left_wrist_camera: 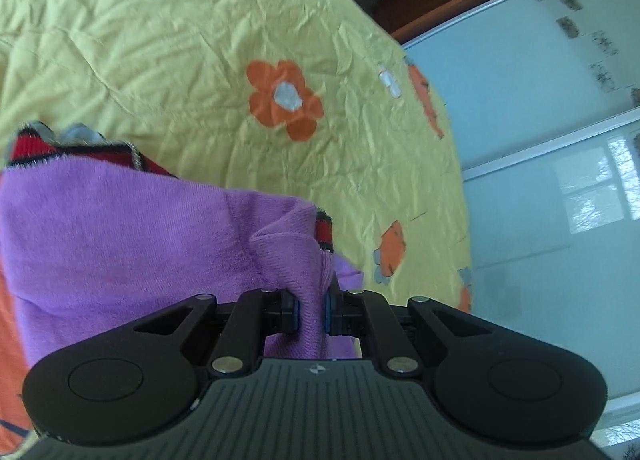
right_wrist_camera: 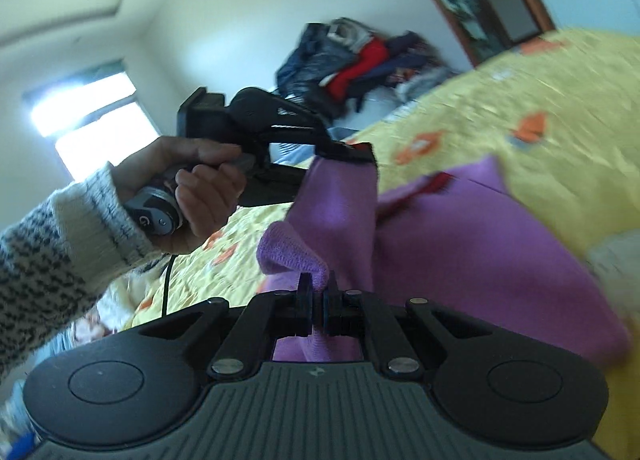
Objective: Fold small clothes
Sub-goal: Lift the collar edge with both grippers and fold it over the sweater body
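One purple garment [left_wrist_camera: 120, 228], two grippers, one yellow bedspread [left_wrist_camera: 180, 40], one clothes pile [right_wrist_camera: 360, 56].

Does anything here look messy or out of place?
Only the heap of clothes dumped untidily at the far end of the bed. The purple garment is bunched up, but both tongs are holding it.

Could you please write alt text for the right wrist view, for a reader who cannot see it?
The right hand-held gripper is shut on a fold of a purple garment, which the left hand-held gripper, gripped by a hand in a knitted sleeve, pinches higher up. Beneath lies a yellow flowered bedspread.
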`<state>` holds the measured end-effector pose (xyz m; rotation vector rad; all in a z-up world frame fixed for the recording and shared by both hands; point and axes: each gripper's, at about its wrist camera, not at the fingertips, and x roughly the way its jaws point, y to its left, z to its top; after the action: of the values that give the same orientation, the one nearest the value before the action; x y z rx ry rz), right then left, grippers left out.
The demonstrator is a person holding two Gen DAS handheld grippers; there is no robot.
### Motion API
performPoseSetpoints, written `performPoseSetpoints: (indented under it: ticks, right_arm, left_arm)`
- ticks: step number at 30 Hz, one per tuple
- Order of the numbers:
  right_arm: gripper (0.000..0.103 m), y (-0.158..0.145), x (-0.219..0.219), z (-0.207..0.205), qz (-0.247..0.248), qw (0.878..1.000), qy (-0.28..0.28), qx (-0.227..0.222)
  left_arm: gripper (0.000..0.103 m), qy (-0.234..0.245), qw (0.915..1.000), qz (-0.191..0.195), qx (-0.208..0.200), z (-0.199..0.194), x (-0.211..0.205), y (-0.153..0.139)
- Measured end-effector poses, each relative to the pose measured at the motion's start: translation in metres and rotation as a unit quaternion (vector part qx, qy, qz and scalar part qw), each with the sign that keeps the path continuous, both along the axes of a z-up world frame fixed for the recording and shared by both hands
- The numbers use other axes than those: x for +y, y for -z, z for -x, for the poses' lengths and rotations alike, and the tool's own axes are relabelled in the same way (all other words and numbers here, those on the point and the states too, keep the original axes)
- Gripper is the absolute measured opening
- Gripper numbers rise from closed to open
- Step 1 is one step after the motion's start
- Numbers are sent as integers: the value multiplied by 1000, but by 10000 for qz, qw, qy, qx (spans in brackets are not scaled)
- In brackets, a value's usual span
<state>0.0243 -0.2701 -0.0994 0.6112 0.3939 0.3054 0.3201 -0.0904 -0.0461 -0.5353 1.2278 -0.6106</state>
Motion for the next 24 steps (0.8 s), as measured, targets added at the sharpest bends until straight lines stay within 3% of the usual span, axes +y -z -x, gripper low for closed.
performPoseSetpoints:
  ticks: [13,22,24]
  right_arm:
    - [4,23,-51,34,-767,9950,543,327]
    - [4,31,-59,46,-832,9925,746,499]
    - [4,31,-60,49,-855,9909,858,581]
  left_arm:
    - [11,280,9981,-529,-148,12,-60,5]
    - [8,595,9966,-519,-249,22,-110,8]
    - [8,620,9974,-314,-198,21,-116,15]
